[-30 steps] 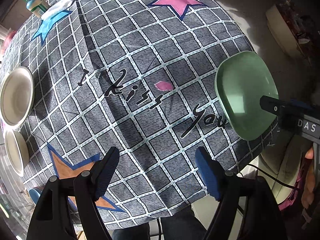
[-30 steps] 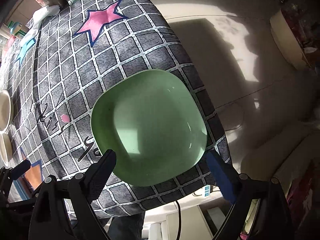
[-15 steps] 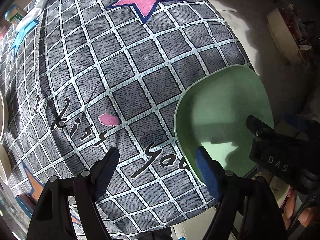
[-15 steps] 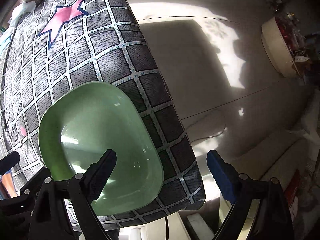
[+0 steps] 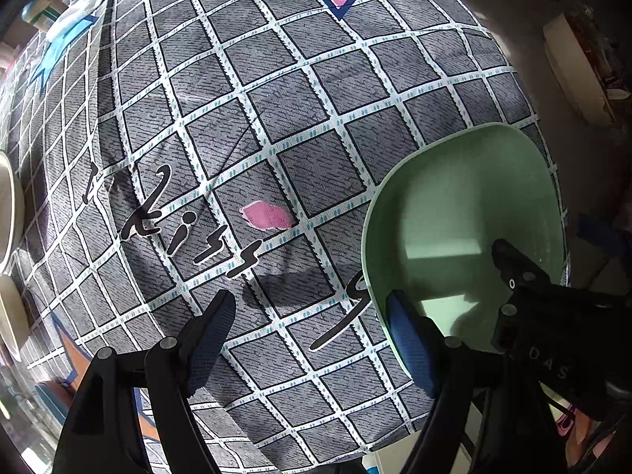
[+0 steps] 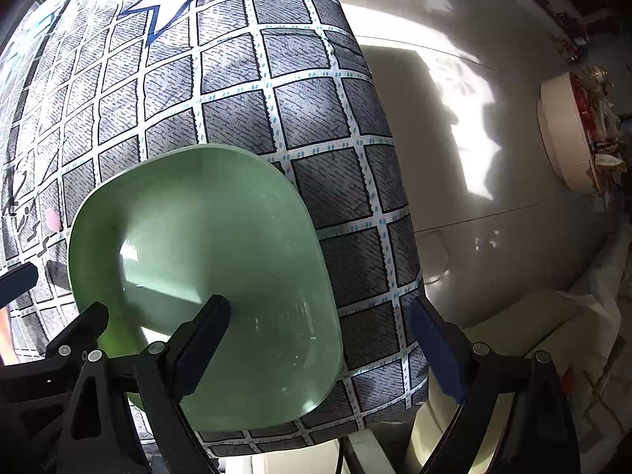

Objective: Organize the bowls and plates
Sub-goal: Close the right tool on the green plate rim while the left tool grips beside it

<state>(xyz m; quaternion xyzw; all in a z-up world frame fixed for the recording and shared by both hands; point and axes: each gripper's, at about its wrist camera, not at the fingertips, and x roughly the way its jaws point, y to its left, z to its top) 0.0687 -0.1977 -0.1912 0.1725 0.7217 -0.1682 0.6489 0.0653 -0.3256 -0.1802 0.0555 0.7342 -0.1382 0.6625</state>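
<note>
Both hand-held grippers point straight down over the bench [image 5: 276, 91], jaws apart and clamping nothing: the left hand-held gripper [image 5: 312, 335] straddles the left rim of the green plate [image 5: 474, 213], and the right hand-held gripper [image 6: 320, 339] straddles its right rim, one finger above the plate's well, the other past the edge. Plate [image 6: 205, 260] sits flat at the bench's near right corner. Only the left view shows two cream bowls [image 5: 8, 205] far left of it; only the right view shows the floor [image 6: 474, 158] beyond the bench edge.
</note>
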